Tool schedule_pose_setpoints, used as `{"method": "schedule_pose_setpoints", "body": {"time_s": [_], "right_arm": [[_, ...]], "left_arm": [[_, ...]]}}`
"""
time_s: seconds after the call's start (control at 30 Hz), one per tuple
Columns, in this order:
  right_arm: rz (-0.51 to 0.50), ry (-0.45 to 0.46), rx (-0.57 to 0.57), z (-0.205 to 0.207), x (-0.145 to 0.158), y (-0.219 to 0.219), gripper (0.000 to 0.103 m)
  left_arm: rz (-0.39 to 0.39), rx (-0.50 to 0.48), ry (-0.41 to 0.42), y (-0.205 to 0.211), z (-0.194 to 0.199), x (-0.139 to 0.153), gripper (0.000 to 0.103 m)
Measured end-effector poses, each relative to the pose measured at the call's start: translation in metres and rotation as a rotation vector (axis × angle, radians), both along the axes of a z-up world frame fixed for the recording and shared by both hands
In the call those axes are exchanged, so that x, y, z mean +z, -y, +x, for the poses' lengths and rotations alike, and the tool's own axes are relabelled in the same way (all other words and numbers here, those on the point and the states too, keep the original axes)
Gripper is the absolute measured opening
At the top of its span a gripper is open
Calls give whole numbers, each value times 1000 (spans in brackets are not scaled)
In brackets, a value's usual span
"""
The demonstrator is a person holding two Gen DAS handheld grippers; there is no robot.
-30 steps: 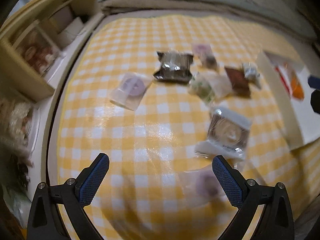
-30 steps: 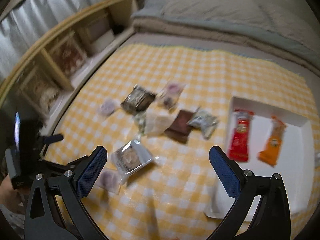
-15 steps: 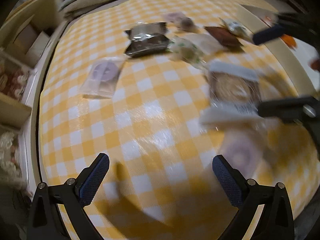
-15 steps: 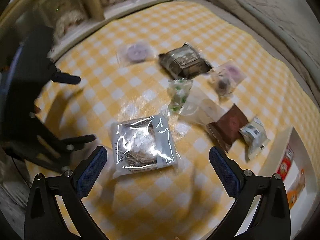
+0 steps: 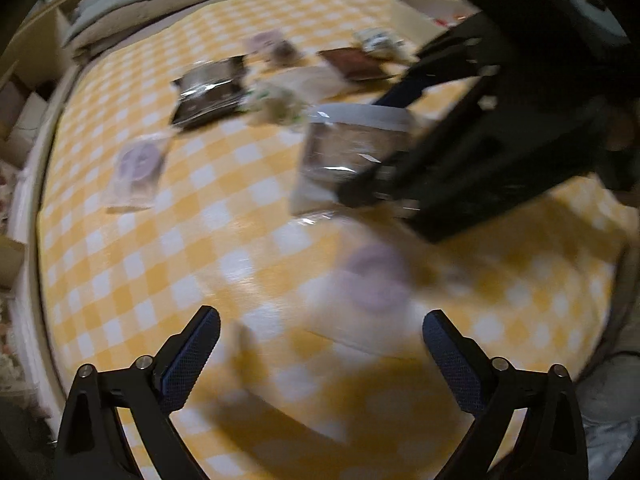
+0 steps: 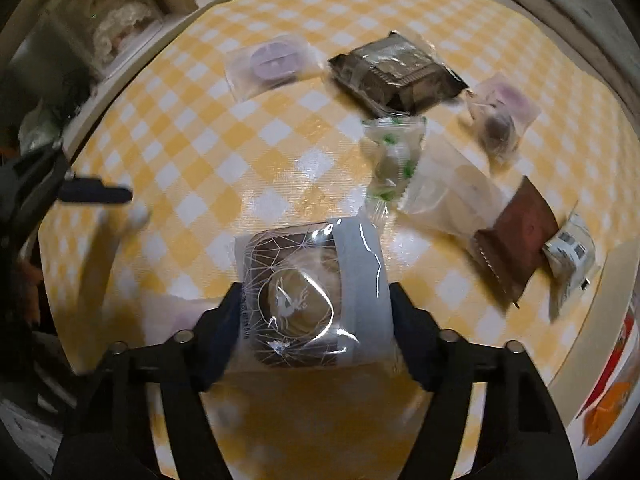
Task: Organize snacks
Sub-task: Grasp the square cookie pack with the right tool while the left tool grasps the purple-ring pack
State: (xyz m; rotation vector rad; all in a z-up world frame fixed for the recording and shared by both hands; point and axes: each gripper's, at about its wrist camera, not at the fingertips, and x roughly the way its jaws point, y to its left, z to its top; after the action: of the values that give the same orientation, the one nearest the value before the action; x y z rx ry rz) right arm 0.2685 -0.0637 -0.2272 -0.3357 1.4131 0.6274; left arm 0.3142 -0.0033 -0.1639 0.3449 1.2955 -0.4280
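Observation:
A clear-wrapped round pastry packet [image 6: 308, 292] lies on the yellow checked cloth [image 6: 240, 152]. My right gripper [image 6: 314, 300] points down over it, its jaws closing, and the pads touch the wrapper's two side edges. The left wrist view shows the same packet [image 5: 344, 152] with the black right gripper [image 5: 460, 160] on it. My left gripper [image 5: 320, 344] is open and points down near the cloth. A blurred purple round snack packet [image 5: 372, 280] lies just ahead of its fingers, untouched.
Other snacks lie spread on the cloth: a purple round packet [image 6: 272, 60], a dark packet [image 6: 396, 76], a green-and-white candy [image 6: 392, 152] and a brown packet [image 6: 516, 236]. A white tray [image 6: 592, 344] with red and orange snacks sits at the right. A shelf [image 6: 112, 32] borders the left.
Both grippers have dropped toward the cloth and rolled. The right jaws, wide before, have narrowed around the pastry packet. The left gripper now hangs near the blurred purple packet.

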Motion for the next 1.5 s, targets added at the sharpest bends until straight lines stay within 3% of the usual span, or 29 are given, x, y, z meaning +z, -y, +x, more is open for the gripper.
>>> {"method": "schedule_pose_setpoints", "body": {"time_s": [0.13, 0.27, 0.6, 0.77, 0.97, 1.13, 1.27, 1.4, 1.5], "right_arm": [[-49, 34, -35, 2, 7, 10, 67], [-50, 28, -71, 4, 10, 20, 67], [43, 28, -201, 21, 38, 53, 67], [76, 44, -304, 30, 48, 67, 67], [112, 60, -373, 33, 63, 83, 67], [129, 72, -411, 31, 72, 95, 67], [133, 73, -427, 26, 77, 101, 67], [126, 84, -446, 21, 82, 102, 67], [108, 90, -452, 16, 83, 101, 67]], "left_arm": [[-8, -54, 2, 15, -1, -7, 91], [6, -83, 42, 26, 10, -12, 90], [-94, 22, 74, 22, 58, -17, 91], [-182, 49, -39, 23, 68, -35, 91], [-228, -12, -133, 26, 53, -47, 90], [-173, -39, -174, 33, 34, -46, 87], [-110, 58, -190, 36, 39, -47, 78], [-104, 208, -204, 42, 43, -41, 77], [-57, 290, -194, 51, 43, -40, 75]]}}
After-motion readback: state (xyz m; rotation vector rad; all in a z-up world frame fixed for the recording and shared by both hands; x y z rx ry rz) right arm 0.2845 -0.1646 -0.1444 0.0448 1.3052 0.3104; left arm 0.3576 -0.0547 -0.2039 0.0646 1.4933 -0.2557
